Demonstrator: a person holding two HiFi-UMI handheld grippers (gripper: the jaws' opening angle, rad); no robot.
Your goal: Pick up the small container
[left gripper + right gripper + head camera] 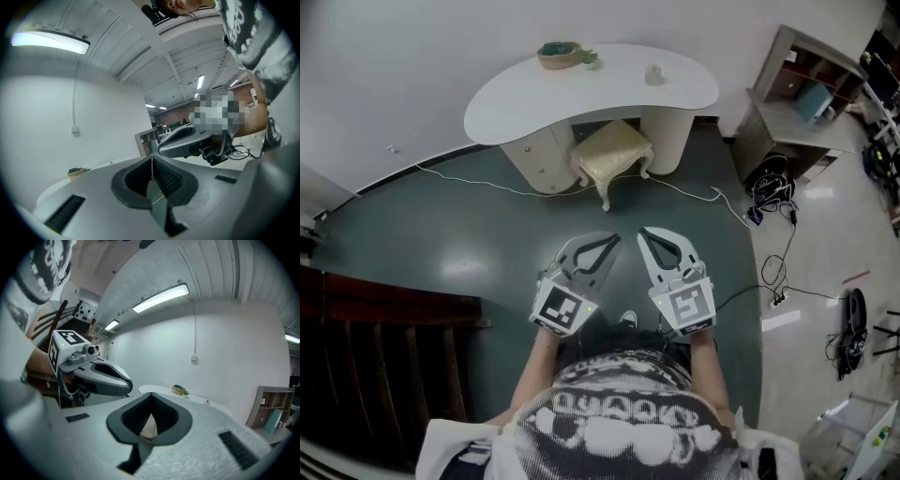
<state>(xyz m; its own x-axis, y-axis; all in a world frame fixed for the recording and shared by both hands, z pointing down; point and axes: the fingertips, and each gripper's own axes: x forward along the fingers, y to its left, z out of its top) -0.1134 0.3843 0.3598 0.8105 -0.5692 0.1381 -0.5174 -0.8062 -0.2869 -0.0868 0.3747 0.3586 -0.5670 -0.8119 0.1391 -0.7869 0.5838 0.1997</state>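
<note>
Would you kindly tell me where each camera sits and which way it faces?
Head view: on the person's head, facing steeply down at the floor, white desk and stool; forearms, patterned shirt, left gripper and right gripper show.
Left gripper view: on the left gripper, looking along its shut jaws towards the wall; the right gripper and shirt show.
Right gripper view: on the right gripper, along its shut jaws towards the desk; the left gripper shows.
Shared: all three catch the bowl of greenery on the desk.
</note>
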